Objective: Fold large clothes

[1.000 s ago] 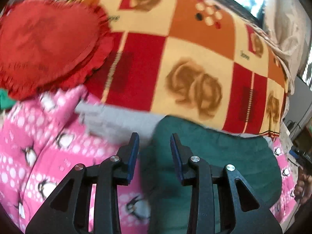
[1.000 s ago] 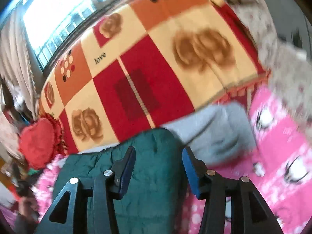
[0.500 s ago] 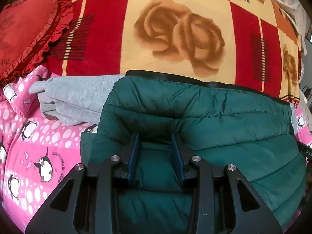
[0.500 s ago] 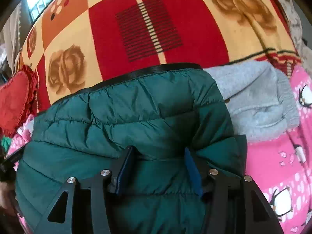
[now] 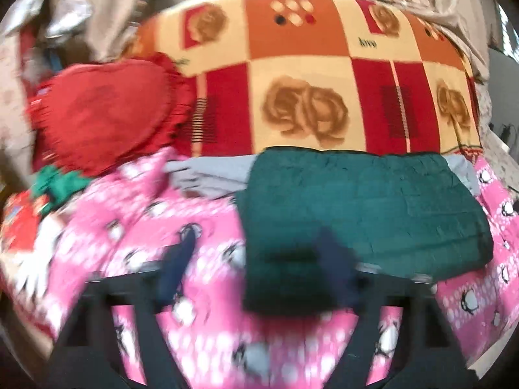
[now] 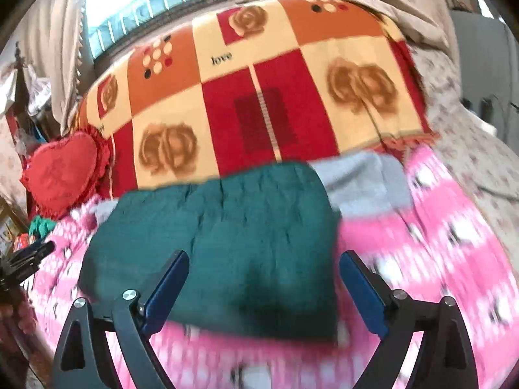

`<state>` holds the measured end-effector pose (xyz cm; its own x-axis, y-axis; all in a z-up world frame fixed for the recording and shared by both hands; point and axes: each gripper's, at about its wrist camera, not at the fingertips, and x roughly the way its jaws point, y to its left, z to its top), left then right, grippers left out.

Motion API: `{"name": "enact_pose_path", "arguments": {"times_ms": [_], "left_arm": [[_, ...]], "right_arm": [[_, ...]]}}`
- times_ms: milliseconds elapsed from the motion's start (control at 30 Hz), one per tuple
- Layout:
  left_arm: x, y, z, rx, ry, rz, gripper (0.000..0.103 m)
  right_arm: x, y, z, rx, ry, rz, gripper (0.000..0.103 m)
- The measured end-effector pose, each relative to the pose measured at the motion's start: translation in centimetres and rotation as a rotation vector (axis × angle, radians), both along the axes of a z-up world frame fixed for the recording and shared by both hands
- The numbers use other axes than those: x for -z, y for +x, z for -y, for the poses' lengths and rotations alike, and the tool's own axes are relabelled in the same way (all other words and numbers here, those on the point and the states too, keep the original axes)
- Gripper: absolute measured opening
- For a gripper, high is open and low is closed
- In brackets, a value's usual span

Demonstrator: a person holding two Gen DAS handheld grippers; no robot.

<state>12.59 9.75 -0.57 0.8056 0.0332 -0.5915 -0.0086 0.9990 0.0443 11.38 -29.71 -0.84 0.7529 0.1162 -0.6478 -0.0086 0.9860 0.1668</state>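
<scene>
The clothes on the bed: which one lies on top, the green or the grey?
The green puffy jacket lies on top, folded flat; the grey garment only pokes out from beneath its far edge.

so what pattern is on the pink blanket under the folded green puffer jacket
White dots and penguins on the pink blanket; left wrist view shows it best.

Left claw and right claw both spread wide, fingers apart, nothing between them

one green jacket, one grey garment, one heart cushion, one pink blanket, two grippers
</scene>
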Motion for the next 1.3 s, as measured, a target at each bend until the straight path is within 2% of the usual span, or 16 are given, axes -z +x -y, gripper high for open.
{"name": "enact_pose_path", "arguments": {"times_ms": [100, 233, 333, 367, 400, 433, 567, 733, 833, 1300], "left_arm": [[-0.4, -4.4, -0.4, 0.001, -0.054, 0.035, 0.086], [-0.8, -9.1, 1.3, 0.024, -0.033, 0.004, 0.086], [-0.5, -10.8, 2.8, 0.058, -0.046, -0.048, 0.086], [-0.4, -11.2, 3.3, 0.065, -0.048, -0.076, 0.090], [-0.1, -11.5, 3.9, 0.065, -0.041, -0.109, 0.100], [0.1, -11.9, 4.3, 0.063, -0.039, -0.123, 0.103], [-0.2, -14.2, 5.6, 0.074, -0.067, -0.134, 0.102], [-1.3, -16.9, 7.2, 0.088, -0.027, -0.102, 0.102], [-1.7, -17.6, 7.7, 0.112, -0.041, -0.103, 0.102], [-1.7, -17.7, 8.6, 0.129, -0.053, -0.118, 0.102]], "right_arm": [[-0.9, -5.1, -1.3, -0.022, -0.017, 0.009, 0.092], [-0.7, -9.6, -3.2, -0.045, -0.040, -0.007, 0.092], [-0.9, -12.8, -4.2, -0.077, -0.074, 0.010, 0.092], [-1.2, -13.8, -4.6, -0.091, -0.086, 0.022, 0.092], [-1.4, -14.5, -4.8, -0.098, -0.097, 0.033, 0.092], [-1.6, -15.4, -5.2, -0.104, -0.119, 0.047, 0.092], [-2.4, -18.2, -5.7, -0.095, -0.171, 0.082, 0.092], [-2.5, -19.9, -5.2, -0.061, -0.142, 0.083, 0.092], [-2.2, -20.2, -5.0, -0.048, -0.141, 0.074, 0.092], [-2.6, -20.3, -5.0, -0.042, -0.167, 0.079, 0.092]]}}
